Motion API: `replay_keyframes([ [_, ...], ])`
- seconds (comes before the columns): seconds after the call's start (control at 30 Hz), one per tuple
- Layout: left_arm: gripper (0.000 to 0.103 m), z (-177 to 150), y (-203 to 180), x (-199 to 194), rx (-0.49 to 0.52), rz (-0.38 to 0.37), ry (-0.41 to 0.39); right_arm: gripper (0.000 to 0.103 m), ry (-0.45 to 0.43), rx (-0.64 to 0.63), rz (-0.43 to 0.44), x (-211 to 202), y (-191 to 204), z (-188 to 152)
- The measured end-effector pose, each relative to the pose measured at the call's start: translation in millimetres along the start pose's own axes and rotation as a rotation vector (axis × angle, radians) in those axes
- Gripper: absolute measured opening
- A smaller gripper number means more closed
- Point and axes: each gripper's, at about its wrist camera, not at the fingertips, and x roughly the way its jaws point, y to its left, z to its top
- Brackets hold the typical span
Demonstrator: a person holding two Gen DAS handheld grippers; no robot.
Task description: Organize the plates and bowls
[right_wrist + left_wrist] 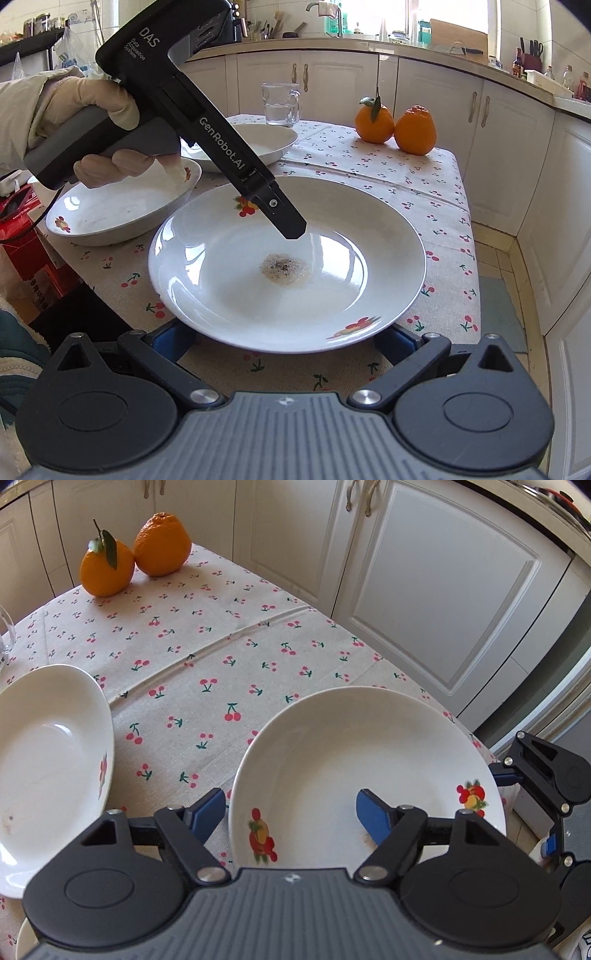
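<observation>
The left gripper (291,814) is held wide open, with the rim of a white plate (369,746) caught between its jaws. The right gripper (284,341) is opened wide too, and the plate's near edge is seen between its jaws. A second dish (48,753) is seen left of the left jaws.

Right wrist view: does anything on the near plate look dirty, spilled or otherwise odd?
Yes. The near plate has a small patch of brownish residue with dark specks in the middle of its well; the rest of its surface looks clean and glossy.
</observation>
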Motion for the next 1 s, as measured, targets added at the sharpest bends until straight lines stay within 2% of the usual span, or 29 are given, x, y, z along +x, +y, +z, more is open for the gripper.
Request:
replay_keyframes([
  [0.03,0.07,0.5,1.0,1.0,-0.001,-0.003,0.006,0.103,-0.001,-0.001,0.001,-0.2,-0.1,-0.3],
  [0.27,0.067,5.3,2.9,2.7,0.003,-0.037,0.01,0.103,0.008,-0.011,0.011,-1.4,-1.0,1.1],
  [0.6,0.067,9.5,3.9,3.4,0.012,-0.03,0.006,0.103,0.025,-0.007,0.011,0.4,-2.8,6.4],
  [1.0,0.067,45.9,12.4,14.7,0.024,-0.016,-0.043,0.103,0.027,-0.038,-0.037,16.2,-28.5,24.6],
])
